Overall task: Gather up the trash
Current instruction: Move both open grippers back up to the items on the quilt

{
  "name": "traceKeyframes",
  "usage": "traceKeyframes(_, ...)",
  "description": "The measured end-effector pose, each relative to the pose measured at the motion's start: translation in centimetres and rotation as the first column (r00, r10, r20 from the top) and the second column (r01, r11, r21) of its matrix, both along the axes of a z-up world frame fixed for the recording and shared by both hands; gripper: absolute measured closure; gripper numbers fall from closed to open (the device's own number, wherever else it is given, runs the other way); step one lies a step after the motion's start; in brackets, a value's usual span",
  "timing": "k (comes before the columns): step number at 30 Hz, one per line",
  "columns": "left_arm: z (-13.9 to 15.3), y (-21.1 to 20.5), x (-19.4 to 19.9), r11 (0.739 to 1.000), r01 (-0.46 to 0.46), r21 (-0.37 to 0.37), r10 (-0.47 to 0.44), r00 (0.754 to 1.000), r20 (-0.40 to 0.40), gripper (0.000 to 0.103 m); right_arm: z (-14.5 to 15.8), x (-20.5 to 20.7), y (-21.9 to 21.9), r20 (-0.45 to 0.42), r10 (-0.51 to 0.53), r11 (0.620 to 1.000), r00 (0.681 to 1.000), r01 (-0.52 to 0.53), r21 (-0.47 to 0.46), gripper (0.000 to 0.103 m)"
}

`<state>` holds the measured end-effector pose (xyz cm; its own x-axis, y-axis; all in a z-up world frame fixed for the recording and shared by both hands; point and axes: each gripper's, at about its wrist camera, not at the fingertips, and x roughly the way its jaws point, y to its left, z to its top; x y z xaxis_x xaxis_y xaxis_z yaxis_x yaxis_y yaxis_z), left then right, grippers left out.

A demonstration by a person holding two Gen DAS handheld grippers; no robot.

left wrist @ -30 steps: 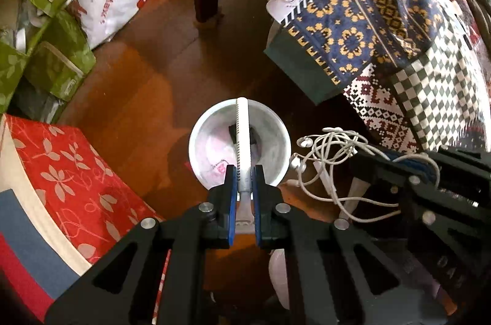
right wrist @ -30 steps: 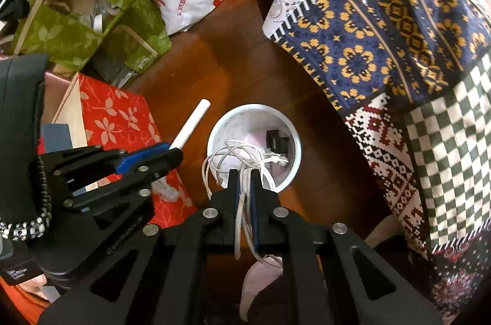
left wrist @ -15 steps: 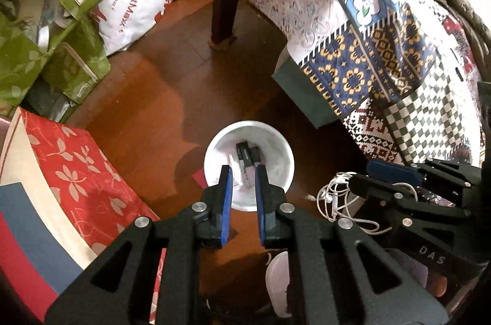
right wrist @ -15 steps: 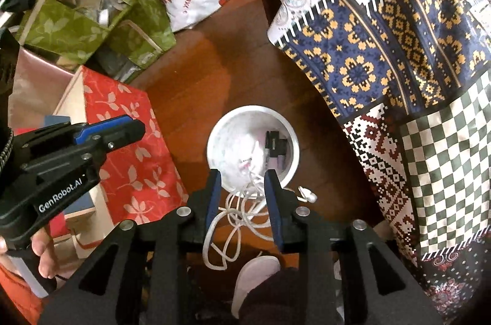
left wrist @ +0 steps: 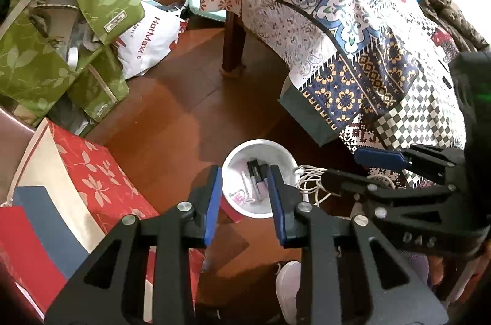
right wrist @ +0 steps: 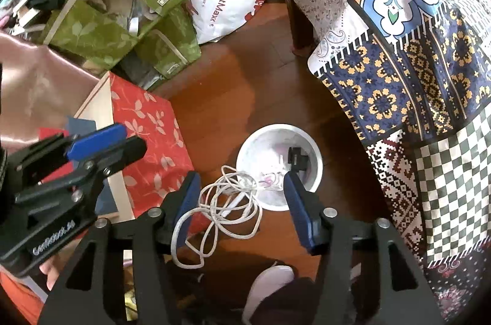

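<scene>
A small white bin (left wrist: 260,147) stands on the wooden floor; it holds a black item and small white and pink scraps. It also shows in the right wrist view (right wrist: 316,162). My left gripper (left wrist: 244,197) is open and empty above the bin. My right gripper (right wrist: 241,205) is open; a tangled white cable (right wrist: 221,208) hangs in the air between its fingers, left of the bin. The cable (left wrist: 310,180) also shows in the left wrist view, beside the bin's right rim.
A table under a patchwork cloth (left wrist: 337,33) stands to the right, its leg (left wrist: 233,45) behind the bin. A red floral box (left wrist: 92,177), green bags (left wrist: 61,48) and a white HotMax bag (left wrist: 150,42) crowd the left. A white shoe (right wrist: 267,285) is below.
My left gripper let go of the white stick, opened and rose. My right gripper opened and released the white cable, which now falls beside the bin. Both grippers have pulled up and away.
</scene>
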<state>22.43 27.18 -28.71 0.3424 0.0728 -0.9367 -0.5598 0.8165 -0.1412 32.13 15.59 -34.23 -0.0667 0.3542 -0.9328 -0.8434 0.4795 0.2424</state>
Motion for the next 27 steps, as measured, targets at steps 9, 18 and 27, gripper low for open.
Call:
traceKeyframes(9,-0.8,0.5,-1.4,0.999,-0.025,-0.026,0.025,1.000,-0.011,0.073,-0.3,1.0,0.1,-0.005,-0.048,0.998,0.999,0.048,-0.028,0.073)
traceKeyframes(18,-1.2,0.5,-2.0,0.999,-0.024,-0.043,0.024,1.000,-0.006,0.073,-0.2,1.4,0.1,-0.199,-0.045,0.998,0.979,0.050,0.023,0.082)
traceKeyframes(27,-1.2,-1.0,-2.0,0.998,0.025,-0.056,-0.025,1.000,0.005,0.073,-0.2,1.6,0.3,-0.318,-0.128,0.988,0.939,0.150,0.045,0.051)
